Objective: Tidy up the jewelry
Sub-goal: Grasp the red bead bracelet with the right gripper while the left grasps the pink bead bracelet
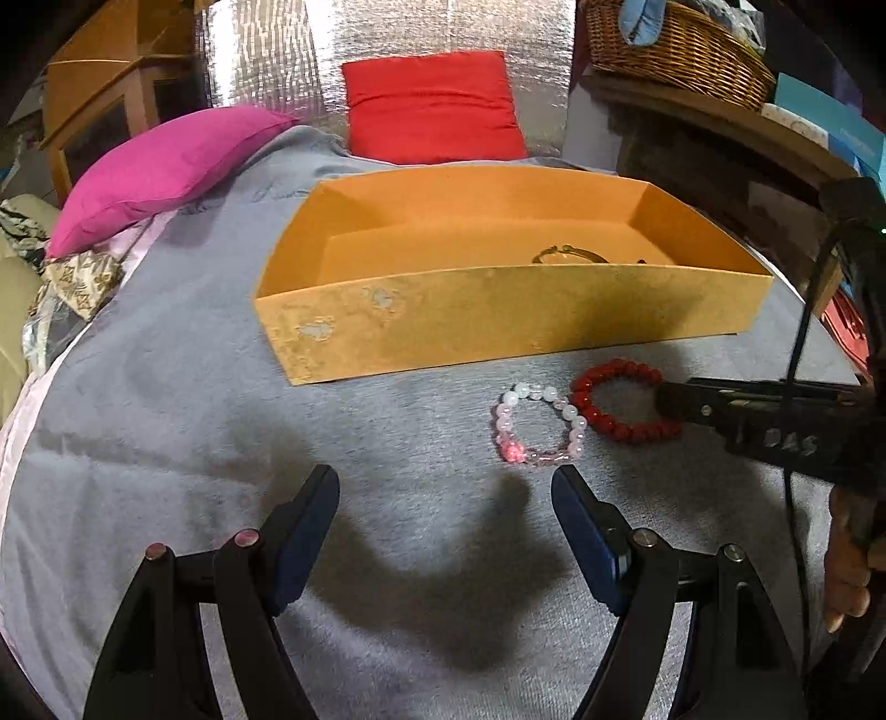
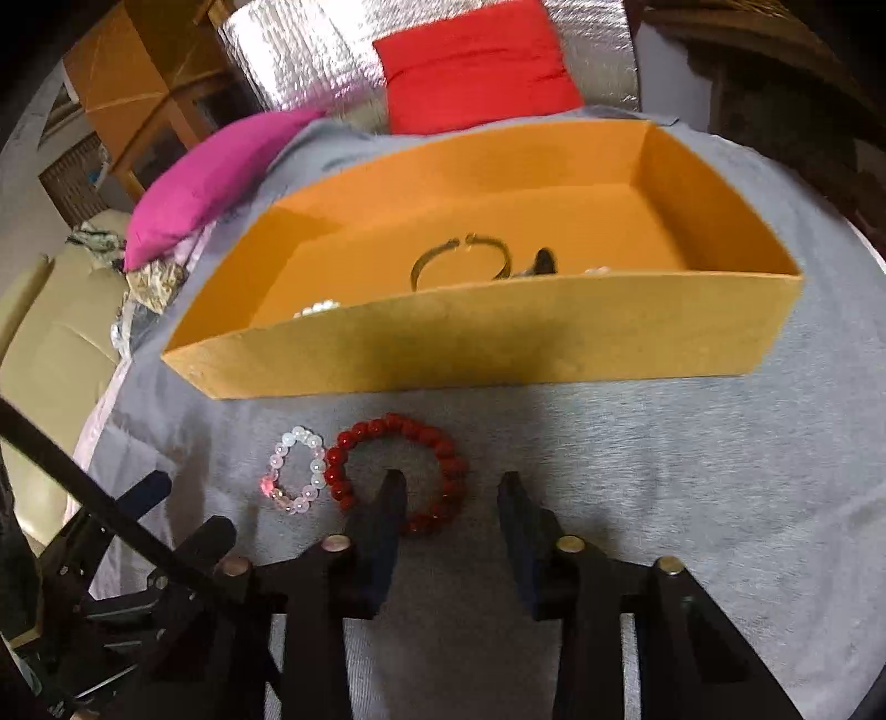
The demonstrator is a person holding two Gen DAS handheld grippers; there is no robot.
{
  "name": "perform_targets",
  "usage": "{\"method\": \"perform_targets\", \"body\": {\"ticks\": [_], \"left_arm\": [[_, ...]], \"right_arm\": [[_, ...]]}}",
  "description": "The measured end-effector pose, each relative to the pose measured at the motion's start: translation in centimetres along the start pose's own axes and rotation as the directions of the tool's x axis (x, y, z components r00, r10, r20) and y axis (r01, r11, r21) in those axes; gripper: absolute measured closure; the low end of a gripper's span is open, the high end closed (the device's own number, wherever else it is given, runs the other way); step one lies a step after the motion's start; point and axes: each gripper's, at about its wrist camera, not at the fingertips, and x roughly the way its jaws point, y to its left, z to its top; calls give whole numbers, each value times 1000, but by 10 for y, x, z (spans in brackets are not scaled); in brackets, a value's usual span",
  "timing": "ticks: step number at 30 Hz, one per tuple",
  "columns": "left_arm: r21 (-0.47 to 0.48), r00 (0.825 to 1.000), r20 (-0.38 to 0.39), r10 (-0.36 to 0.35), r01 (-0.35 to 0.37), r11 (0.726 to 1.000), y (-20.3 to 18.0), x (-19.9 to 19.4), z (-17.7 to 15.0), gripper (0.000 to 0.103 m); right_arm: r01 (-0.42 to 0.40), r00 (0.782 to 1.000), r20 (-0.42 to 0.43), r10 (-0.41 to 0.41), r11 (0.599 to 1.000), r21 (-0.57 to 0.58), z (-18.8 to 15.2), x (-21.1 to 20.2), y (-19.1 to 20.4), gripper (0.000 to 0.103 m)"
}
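Right gripper (image 2: 448, 482) jaws partly open, one finger inside red bracelet (image 2: 443, 443), gripping nothing (pink bracelet (image 2: 296, 471) at 9 o'clock). Left gripper (image 1: 446, 482) wide open, empty.

Soft indoor light falls from above and behind, so the hand-held grippers throw broad, dark shadows on the grey blanket (image 1: 166, 387) toward the orange box (image 1: 498, 327). The silver foil sheet (image 1: 387, 33) beyond glares. Fisheye bending curves the box's walls, corners go black, and the right wrist view is slightly motion-blurred.
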Motion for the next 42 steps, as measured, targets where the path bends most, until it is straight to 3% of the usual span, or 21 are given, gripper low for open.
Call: {"method": "perform_targets", "body": {"ticks": [3,5,14,20,28,39,42], "left_arm": [[8,1000,-5,-18,18,1000,-2,4,3,24],[11,1000,-6,-28,28,1000,-3,7,5,24],[-5,988,-34,-148,148,989,-19,21,15,24],[-42,985,-78,-155,152,987,-21,36,17,24],[-14,989,-82,-121,121,993,-26,40,13,24],[-22,991,-100,-90,88,996,-26,40,16,24],[-20,991,-101,-83,81,996,-26,42,17,24]], "right_arm": [[54,999,4,-54,998,-42,0,4,5,88],[51,999,2,-51,998,-21,-1,1,-1,91],[38,999,-15,-37,997,64,-12,-23,-37,91],[6,999,-48,0,991,130,-13,-24,-53,90],[-10,998,-65,21,984,178,-13,-20,-57,89],[7,1000,-27,-4,989,145,-18,-17,-53,88],[-22,1000,-9,24,983,183,-20,-18,-56,82]]}}
